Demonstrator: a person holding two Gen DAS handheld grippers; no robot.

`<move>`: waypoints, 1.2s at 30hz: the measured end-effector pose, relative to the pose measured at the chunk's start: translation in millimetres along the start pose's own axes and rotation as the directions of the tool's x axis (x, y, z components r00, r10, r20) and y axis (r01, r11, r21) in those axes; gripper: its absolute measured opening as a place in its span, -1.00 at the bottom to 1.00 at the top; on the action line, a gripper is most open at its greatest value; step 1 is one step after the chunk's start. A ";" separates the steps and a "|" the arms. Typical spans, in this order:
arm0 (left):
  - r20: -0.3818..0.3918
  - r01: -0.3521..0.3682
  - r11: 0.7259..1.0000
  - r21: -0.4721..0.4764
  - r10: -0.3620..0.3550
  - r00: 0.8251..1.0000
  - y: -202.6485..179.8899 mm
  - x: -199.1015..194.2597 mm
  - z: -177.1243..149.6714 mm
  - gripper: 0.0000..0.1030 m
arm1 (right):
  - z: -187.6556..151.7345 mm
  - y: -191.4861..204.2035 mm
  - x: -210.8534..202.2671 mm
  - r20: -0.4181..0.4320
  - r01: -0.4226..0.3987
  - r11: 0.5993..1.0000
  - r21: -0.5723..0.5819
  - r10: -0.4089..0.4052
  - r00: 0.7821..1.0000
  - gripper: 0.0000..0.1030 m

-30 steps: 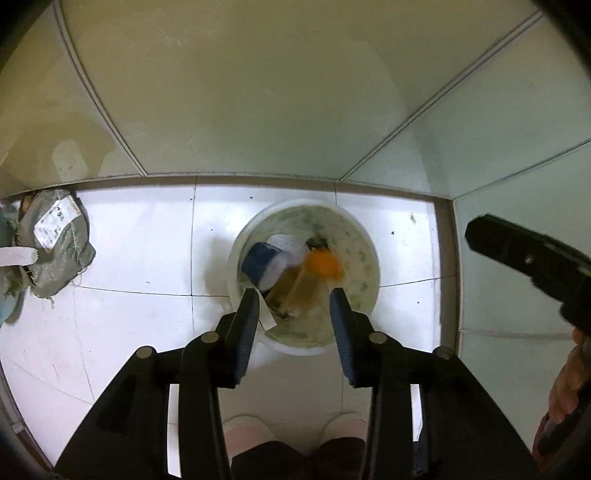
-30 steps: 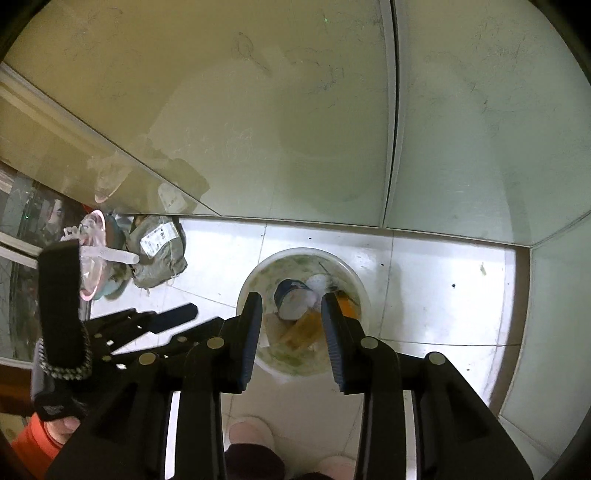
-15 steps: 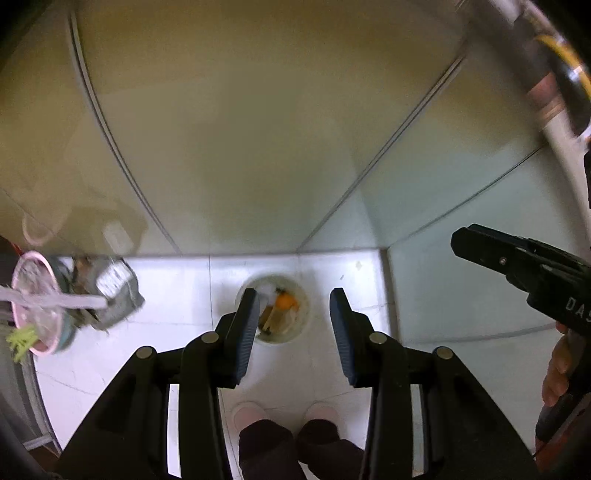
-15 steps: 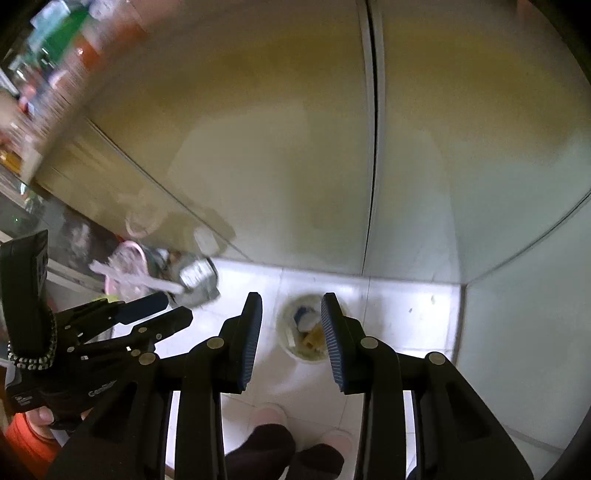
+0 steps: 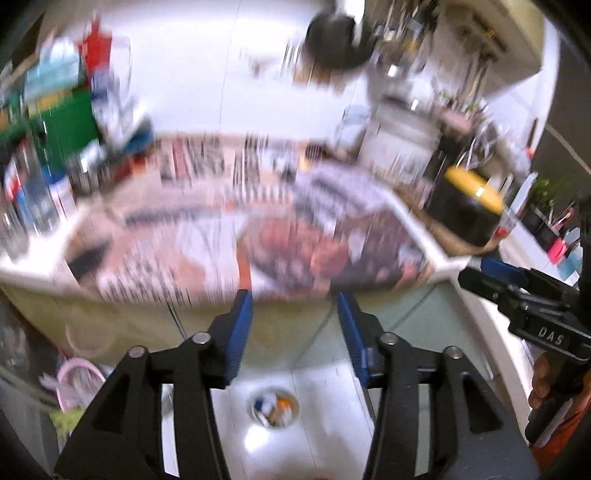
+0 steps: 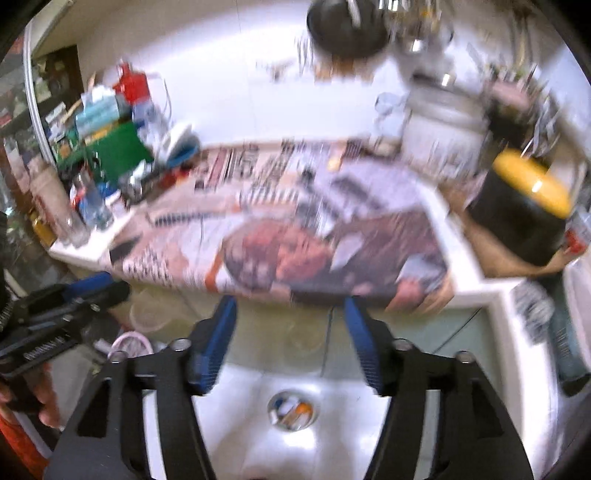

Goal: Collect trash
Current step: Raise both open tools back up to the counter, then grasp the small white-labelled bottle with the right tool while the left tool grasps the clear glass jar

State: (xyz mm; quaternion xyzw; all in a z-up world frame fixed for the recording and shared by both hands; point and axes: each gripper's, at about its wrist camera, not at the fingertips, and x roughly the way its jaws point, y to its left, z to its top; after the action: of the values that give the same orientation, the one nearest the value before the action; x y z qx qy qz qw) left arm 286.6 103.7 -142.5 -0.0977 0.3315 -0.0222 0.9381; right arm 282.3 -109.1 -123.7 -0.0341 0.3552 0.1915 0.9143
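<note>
On the far left of the counter [image 6: 92, 243] sits a messy pile: a green box [image 6: 118, 142], a red thing [image 6: 133, 86] and some bottles [image 6: 90, 206], all blurry. Low down on the left, by the floor, a pink round thing [image 5: 79, 378] shows.

A big sheet of newspaper [image 6: 295, 229] covers the middle of the counter. It has a reddish food picture on it, and its near edge hangs a little over the counter's front.

The left gripper [image 5: 295, 332] is in the air in front of the counter. Its blue pads [image 5: 240, 332] are apart and the jaws are opening. Nothing is between them. Far below it on the white floor [image 5: 332, 443] stands the trash bin [image 5: 275, 406]. It looks small from up here. Bits of trash lie in it, one blue and one orange.

The right gripper [image 6: 291, 347] is beside the left one, also up in front of the counter. Its jaws are opening too, and nothing is between them. The bin shows below it, on the floor between its two fingers.

A hand [image 5: 546, 384] holds the right gripper's handle at the right edge of the left view.

On the far right of the counter stands a black tub with a yellow lid [image 6: 524, 214]. Behind it are a white pot [image 6: 443, 125] and some blurry kitchen things. A dark round thing [image 6: 345, 29] hangs on the far white wall.
</note>
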 end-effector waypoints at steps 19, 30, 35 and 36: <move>0.217 -0.069 0.997 0.024 0.062 0.974 -2.3 -13.2 97.9 0.97 | 70.4 -21.3 -19.1 0.166 0.224 0.973 0.057 -0.231 0.959 1.00; 0.241 -0.199 0.973 -0.117 0.223 0.945 -3.3 67.3 186.6 0.97 | 165.1 -78.9 53.0 0.195 0.036 0.999 -0.016 -0.032 0.980 0.99; 0.261 -0.245 0.952 -0.186 0.288 0.921 2.9 88.8 212.6 0.97 | 196.2 -86.3 93.4 0.180 -0.030 0.995 -0.098 0.047 0.983 0.99; 0.257 -0.254 0.949 -0.186 0.297 0.920 4.3 91.9 216.3 0.97 | 200.8 -86.0 102.0 0.172 -0.045 0.994 -0.104 0.063 0.983 0.99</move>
State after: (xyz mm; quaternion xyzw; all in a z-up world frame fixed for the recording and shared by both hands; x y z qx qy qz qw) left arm 493.5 134.5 -35.4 -0.1218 0.2056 0.1493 0.9595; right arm 511.1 -115.5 -48.0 -0.0529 0.2643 0.2359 0.9336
